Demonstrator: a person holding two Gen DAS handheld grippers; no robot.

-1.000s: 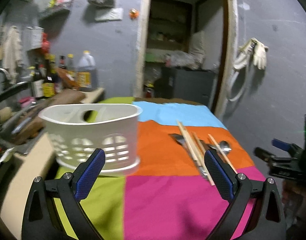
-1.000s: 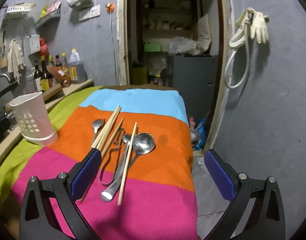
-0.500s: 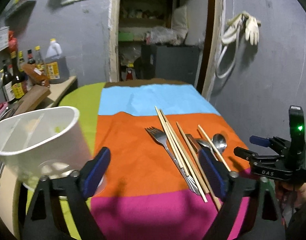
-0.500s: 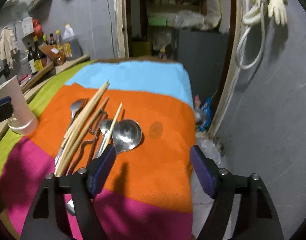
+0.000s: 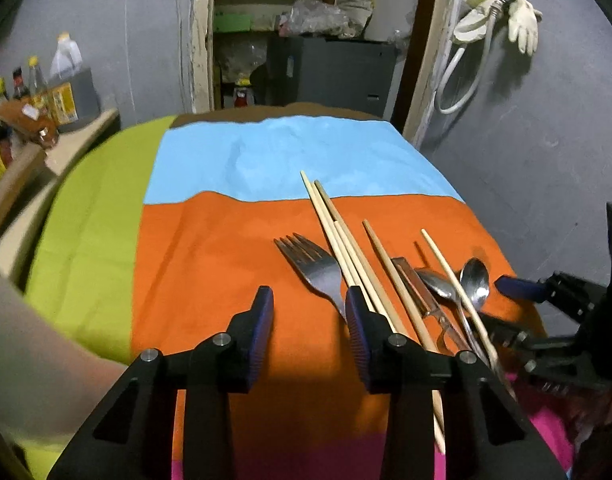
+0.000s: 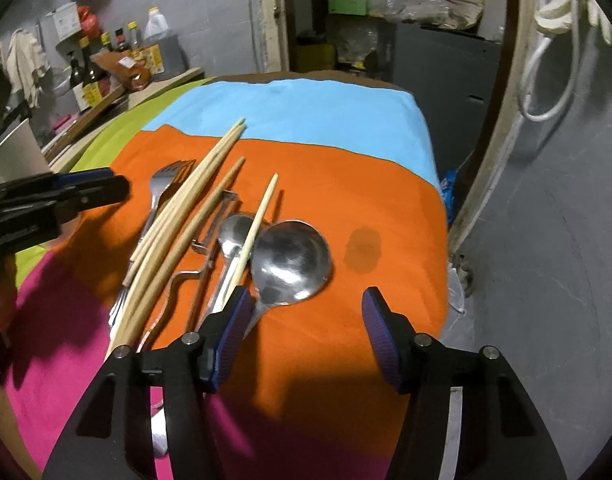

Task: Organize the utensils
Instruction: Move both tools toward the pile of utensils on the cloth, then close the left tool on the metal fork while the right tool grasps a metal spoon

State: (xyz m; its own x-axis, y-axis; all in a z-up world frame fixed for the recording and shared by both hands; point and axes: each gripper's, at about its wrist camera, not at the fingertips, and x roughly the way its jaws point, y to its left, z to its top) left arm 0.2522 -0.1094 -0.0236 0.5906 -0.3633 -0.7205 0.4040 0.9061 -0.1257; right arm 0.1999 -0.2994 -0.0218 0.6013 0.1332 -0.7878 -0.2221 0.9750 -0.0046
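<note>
— So where are the utensils?

— Lying together on the orange band of the striped cloth (image 5: 225, 264) that covers the desk: a fork (image 5: 318, 268), several wooden chopsticks (image 5: 342, 236), a small spoon (image 6: 233, 232) and a big ladle (image 6: 291, 262), with a bent metal piece among them that I can't make out.

— And the left tongs (image 5: 308, 300)?

— Released, with a narrow gap. Their jaws have just been closing, and only bare cloth shows between them. The right-hand blue pad (image 5: 356, 320) sits over the fork's handle and the nearest chopsticks; whether it touches them I cannot tell.

— The right tongs (image 6: 306, 308)?

— Also released, wider apart, and likewise just been closing. The ladle's bowl lies just beyond the gap, its handle passing under the left-hand pad (image 6: 231, 328). Nothing is grasped.

— Is the holder visible?

— Only a pale edge of a white container (image 6: 17, 152) at the far left of the right view.
</note>
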